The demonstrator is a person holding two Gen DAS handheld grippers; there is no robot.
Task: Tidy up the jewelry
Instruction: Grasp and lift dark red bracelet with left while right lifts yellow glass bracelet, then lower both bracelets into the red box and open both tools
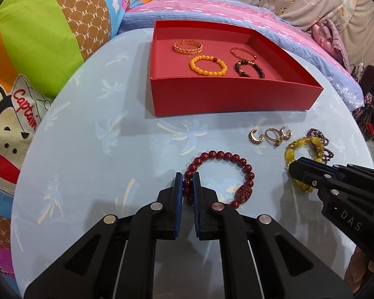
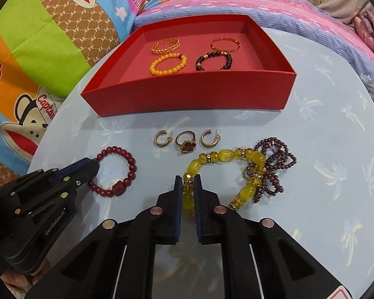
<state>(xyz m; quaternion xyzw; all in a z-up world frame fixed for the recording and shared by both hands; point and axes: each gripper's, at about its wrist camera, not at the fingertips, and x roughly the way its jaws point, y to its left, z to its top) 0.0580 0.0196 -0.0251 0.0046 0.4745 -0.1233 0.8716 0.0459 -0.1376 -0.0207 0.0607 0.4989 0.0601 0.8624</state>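
Left gripper (image 1: 187, 182) closed on the dark red bead bracelet (image 1: 222, 174), the jaws pinching the left side of its loop, beads between the blue pads; bracelet lying flat on the light blue table (image 1: 99, 164). Seen from the right wrist camera as well, left gripper (image 2: 93, 165) at the left edge of the same red bracelet (image 2: 114, 174).

Right gripper (image 2: 188, 182) clamped on the yellow bead bracelet (image 2: 224, 172), one amber bead held between the jaws, rest of the loop curving to the right on the table (image 2: 311, 199). Purple bead strand (image 2: 274, 167) tangled against the yellow bracelet on its right side, touching it. In the left view, right gripper (image 1: 295, 168) over the yellow bracelet (image 1: 301, 149), tips partly hiding it.

Two gold hoop earrings (image 2: 163, 138) (image 2: 209, 138) and a gold ring with a dark clover (image 2: 184, 143) in a row between the bracelets and the red box (image 2: 187, 97).

Inside the box, four pieces well apart from the grippers: gold chain bangle (image 2: 165, 46), thin red-gold bangle (image 2: 225, 44), orange bead bracelet (image 2: 168, 63), dark bead bracelet (image 2: 214, 61).

Colourful cartoon cushion (image 2: 37, 62) beyond the table on the left.
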